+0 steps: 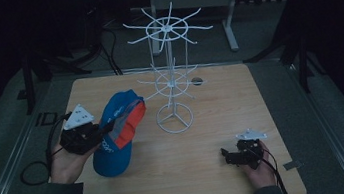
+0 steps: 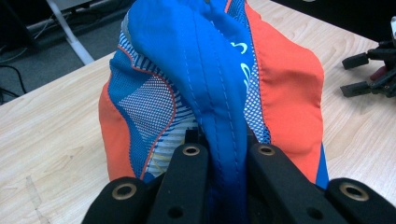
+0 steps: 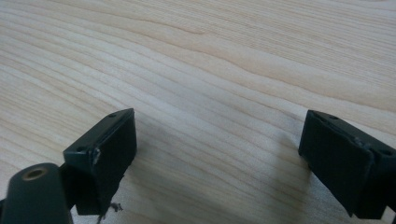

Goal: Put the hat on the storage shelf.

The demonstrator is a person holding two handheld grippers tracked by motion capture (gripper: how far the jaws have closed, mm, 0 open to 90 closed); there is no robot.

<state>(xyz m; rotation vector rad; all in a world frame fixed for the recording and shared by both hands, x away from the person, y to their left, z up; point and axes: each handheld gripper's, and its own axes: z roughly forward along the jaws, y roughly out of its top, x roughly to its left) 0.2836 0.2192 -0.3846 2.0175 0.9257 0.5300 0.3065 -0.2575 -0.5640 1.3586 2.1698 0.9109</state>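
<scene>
A blue and orange cap [image 1: 118,133] is at the table's left, its lower edge on the wood. My left gripper [image 1: 95,133] is shut on a fold of its blue fabric. In the left gripper view the two black jaws pinch the cap [image 2: 219,84] between them, with my left gripper [image 2: 228,151] low in that frame. A white wire display stand [image 1: 170,72] with two tiers of radiating hooks stands at the table's middle, right of the cap. Near the front right my right gripper [image 1: 224,154] lies low over the wood, open. In the right gripper view its fingers [image 3: 102,154] stand wide apart over bare tabletop.
The light wooden table [image 1: 211,107] has a small round hole [image 1: 197,81] behind the stand. A black cable [image 1: 33,168] loops off the table's left edge. Dark floor, table legs [image 1: 228,24] and equipment surround the table. My right gripper [image 2: 369,70] lies at the right in the left gripper view.
</scene>
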